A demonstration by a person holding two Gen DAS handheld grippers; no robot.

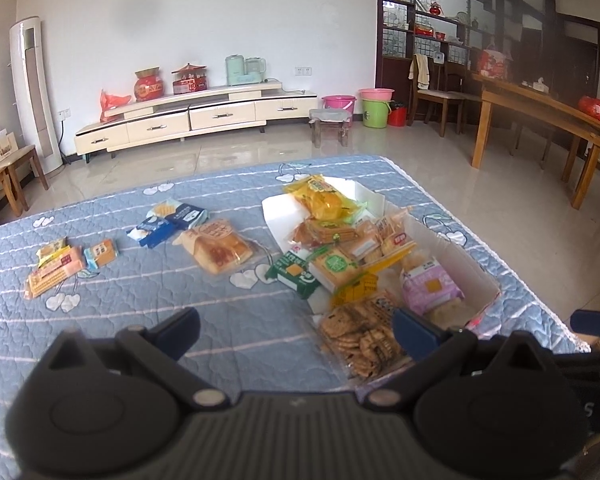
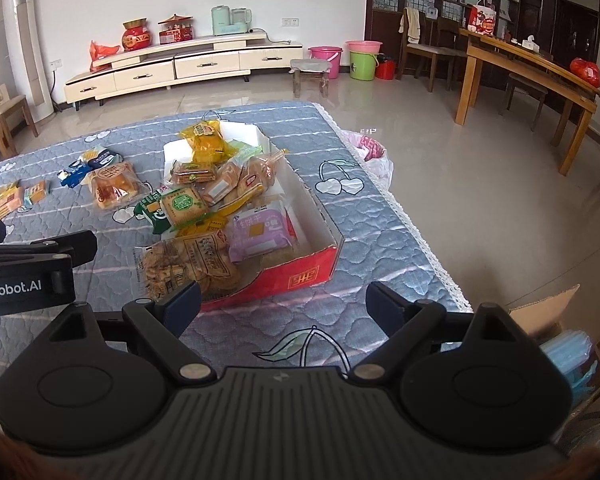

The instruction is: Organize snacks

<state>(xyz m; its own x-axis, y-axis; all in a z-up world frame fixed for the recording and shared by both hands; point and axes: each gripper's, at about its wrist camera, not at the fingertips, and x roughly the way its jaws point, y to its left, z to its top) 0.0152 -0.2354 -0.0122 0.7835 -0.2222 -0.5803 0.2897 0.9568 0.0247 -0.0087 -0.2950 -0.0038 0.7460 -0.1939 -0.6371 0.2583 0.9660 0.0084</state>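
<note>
On quilted table (image 2: 364, 240), snack-filled box (image 2: 300, 276), loose packets (image 1: 216, 250) beside

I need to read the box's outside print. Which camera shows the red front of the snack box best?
The right wrist view: the snack box shows its red front wall with a printed square. The left wrist view shows only white inner walls and a sliver of red at the near corner.

Reading "enRobot.AI" in white, cut off at the frame edge, on the side of the left gripper (image 2: 85, 249). Noting a gold character mark on the red box (image 2: 305, 276) front; snack wrapper print too blurred to read.
</note>
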